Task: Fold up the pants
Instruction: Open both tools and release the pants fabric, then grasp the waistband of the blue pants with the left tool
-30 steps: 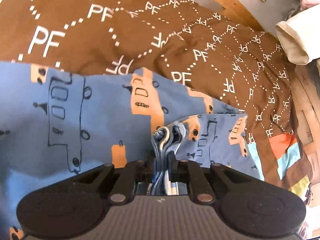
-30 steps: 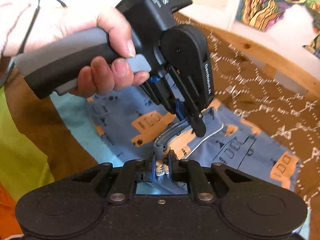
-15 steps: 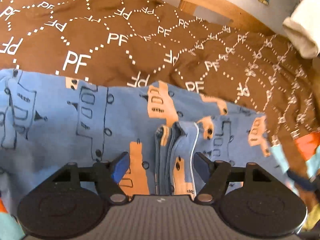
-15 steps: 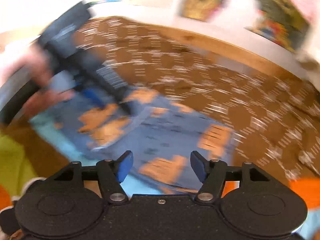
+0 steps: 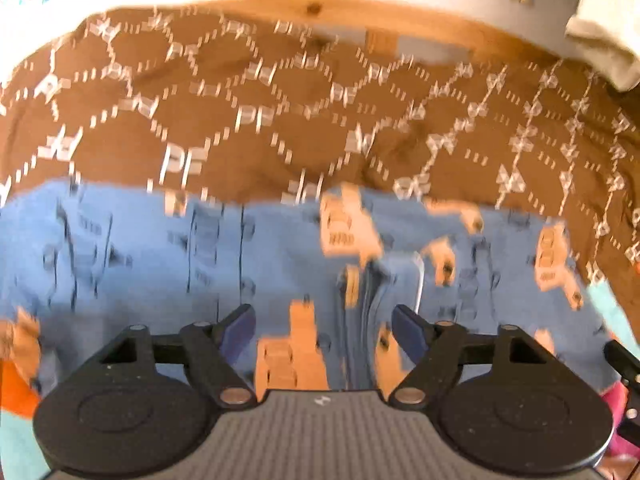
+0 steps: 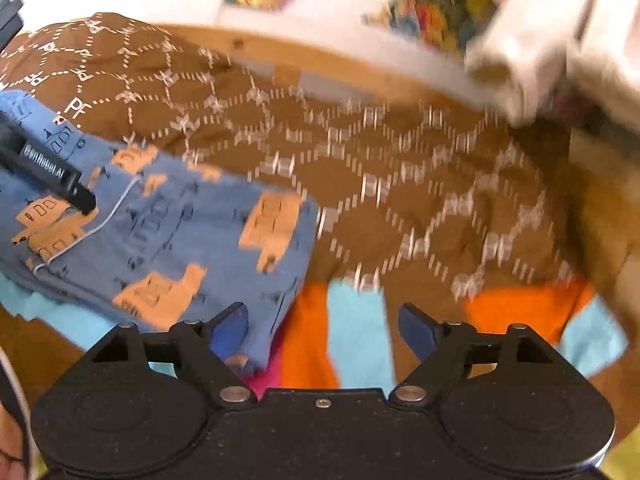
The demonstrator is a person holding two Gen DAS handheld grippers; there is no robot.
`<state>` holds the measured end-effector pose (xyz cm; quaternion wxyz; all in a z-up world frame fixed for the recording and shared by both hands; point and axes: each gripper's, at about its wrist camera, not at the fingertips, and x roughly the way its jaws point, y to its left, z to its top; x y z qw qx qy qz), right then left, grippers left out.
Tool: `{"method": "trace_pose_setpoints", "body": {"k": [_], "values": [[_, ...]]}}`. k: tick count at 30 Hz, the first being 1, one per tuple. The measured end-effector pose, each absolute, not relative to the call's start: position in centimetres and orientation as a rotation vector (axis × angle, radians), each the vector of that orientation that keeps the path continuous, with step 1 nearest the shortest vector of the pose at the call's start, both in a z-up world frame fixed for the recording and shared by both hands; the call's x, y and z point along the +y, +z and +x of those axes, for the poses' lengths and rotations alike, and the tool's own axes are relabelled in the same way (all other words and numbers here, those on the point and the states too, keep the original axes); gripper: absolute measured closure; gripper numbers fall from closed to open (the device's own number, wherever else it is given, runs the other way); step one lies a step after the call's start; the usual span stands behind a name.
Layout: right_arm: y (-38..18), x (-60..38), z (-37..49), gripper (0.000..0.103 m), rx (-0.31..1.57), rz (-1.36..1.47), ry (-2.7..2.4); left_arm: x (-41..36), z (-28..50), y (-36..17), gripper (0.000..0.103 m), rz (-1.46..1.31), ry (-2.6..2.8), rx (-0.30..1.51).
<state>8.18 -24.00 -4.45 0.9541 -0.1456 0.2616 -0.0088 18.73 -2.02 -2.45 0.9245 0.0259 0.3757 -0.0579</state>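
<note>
The blue pants (image 5: 200,252) with an orange print lie folded on the brown patterned bedspread (image 5: 260,120). My left gripper (image 5: 324,328) hovers over their near edge, jaws wide and still opening. The layered waistband (image 5: 372,300) lies loose between the pads, which do not press on it. In the right wrist view the pants (image 6: 160,232) lie at the left, with a left gripper finger (image 6: 48,168) over them. My right gripper (image 6: 322,328) is also opening, over the orange and light-blue quilt patches (image 6: 352,336). Only a corner of the pants reaches its left fingertip (image 6: 228,328).
A wooden bed frame (image 5: 320,12) runs along the far side of the bedspread. A cream cloth (image 5: 600,52) sits at the far right, also in the right wrist view (image 6: 540,40). Colourful pictures (image 6: 432,8) hang on the wall behind.
Both grippers were shut on the bunched waistband a second ago and have let it go and opened wide. The right one has swung right, away from the left gripper; the pants lie flat.
</note>
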Motion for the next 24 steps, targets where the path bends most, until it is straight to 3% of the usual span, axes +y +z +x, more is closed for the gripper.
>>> {"method": "trace_pose_setpoints", "body": {"k": [6, 9, 12, 24], "values": [[-3.8, -22.5, 14.0, 0.009, 0.372, -0.511, 0.082, -3.4, 22.0, -3.2, 0.015, 0.091, -0.090, 0.751], [-5.1, -22.9, 17.8, 0.008, 0.379, -0.566, 0.056, -1.8, 23.2, -4.1, 0.010, 0.024, -0.069, 0.769], [-7.4, -24.1, 20.5, 0.001, 0.453, -0.587, 0.052, -0.9, 22.9, -4.5, 0.010, 0.022, -0.097, 0.755], [-4.5, -22.2, 14.5, 0.001, 0.404, -0.434, 0.189, 1.1, 15.8, -3.3, 0.007, -0.011, -0.027, 0.776]]}}
